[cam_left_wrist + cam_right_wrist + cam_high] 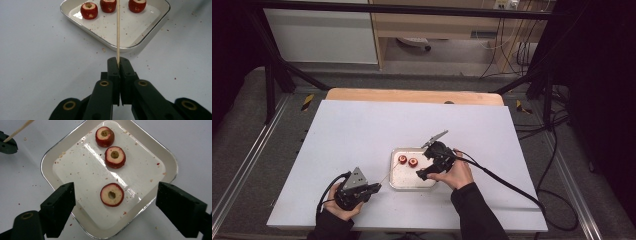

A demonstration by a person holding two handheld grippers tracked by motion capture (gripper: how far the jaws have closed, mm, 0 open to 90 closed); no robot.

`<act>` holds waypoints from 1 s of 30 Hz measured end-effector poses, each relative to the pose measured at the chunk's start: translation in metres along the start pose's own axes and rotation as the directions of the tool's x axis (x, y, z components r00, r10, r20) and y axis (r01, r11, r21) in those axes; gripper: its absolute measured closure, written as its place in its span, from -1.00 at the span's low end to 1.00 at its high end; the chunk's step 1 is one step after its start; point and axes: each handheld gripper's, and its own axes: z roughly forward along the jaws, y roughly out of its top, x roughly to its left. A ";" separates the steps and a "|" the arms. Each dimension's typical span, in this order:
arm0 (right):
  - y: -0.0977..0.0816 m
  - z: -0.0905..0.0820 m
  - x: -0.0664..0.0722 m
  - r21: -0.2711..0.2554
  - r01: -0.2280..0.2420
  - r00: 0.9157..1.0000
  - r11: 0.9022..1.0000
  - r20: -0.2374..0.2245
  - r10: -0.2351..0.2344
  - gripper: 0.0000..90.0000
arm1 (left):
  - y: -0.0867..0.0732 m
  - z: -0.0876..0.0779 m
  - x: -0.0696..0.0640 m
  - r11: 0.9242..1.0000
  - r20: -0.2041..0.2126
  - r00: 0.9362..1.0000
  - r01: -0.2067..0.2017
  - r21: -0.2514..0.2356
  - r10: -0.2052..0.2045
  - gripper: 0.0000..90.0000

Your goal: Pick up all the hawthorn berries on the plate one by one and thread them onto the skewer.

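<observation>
Tray (172, 167) bears three cored fruit slices (112, 194); left claw (118, 62) pinches skewer (118, 30), right claw (115, 202) gapes.

I can read no text, label, brand or number anywhere from my seat; nothing here carries legible writing.

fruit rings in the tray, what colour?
Red skin, pale flesh, on the fruit rings; best in the right gripper view.

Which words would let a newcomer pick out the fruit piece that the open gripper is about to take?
Find the shallow metal tray on the white table. Three red-skinned cored fruit rings lie in it. The target ring lies alone between the right gripper's open jaws, apart from the two rings lying close together farther off.
</observation>
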 end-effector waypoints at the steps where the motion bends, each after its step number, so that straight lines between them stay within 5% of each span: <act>1: 0.002 0.002 0.001 0.018 0.006 1.000 1.000 0.001 -0.006 -0.57 | 0.000 0.000 0.001 1.000 0.002 1.000 0.001 0.001 -0.001 0.96; 14: 0.010 0.024 -0.007 0.152 0.010 0.998 0.988 -0.069 0.000 0.01 | -0.001 0.003 0.000 1.000 0.005 1.000 -0.003 0.011 0.003 0.96; 30: 0.011 0.034 -0.011 0.196 -0.027 0.995 0.980 -0.088 0.045 0.33 | -0.001 0.003 0.000 1.000 0.006 1.000 -0.002 0.013 0.002 0.96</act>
